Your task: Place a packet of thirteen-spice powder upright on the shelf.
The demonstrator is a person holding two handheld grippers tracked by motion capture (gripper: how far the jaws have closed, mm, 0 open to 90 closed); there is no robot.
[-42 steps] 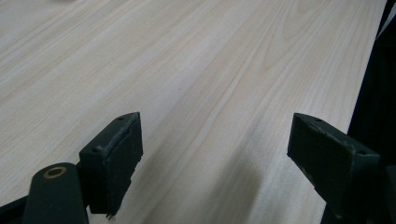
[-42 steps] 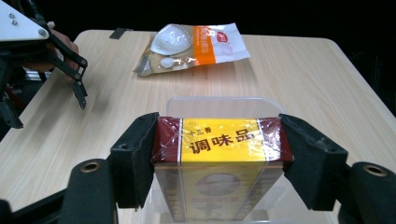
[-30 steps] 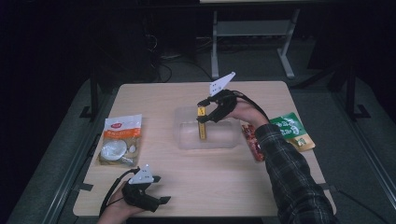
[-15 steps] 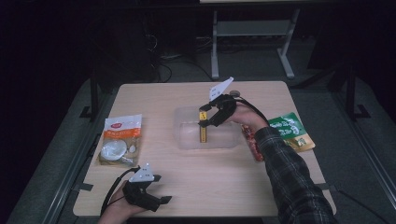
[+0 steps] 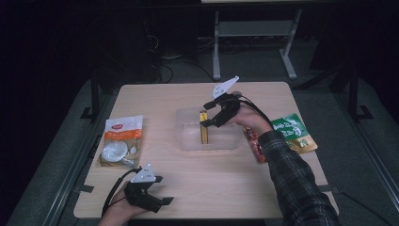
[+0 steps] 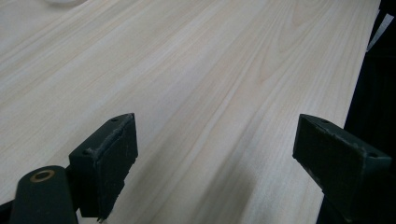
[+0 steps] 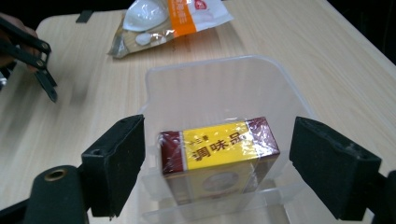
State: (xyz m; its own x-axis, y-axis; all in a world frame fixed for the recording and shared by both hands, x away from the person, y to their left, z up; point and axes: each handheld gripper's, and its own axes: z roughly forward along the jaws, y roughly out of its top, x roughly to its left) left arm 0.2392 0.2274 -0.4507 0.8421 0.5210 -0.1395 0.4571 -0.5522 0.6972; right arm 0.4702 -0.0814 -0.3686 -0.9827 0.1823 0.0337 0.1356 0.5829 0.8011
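The right tool [image 7: 217, 163], jaws just opened and clear of the seasoning box [image 7: 217, 158], hovers over the clear container [image 5: 188, 136]. The left tool [image 6: 215, 158] stands apart, near the container.

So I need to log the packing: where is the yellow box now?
The yellow box stands upright inside the clear tub at mid-table in the high view, between the open jaws of the right gripper.

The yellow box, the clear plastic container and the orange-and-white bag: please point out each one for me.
yellow box [image 7: 218, 147], right gripper view, on its yellow top label.
clear plastic container [image 7: 210, 77], right gripper view, on its far wall.
orange-and-white bag [image 5: 120, 141], high view, on the middle of its front.
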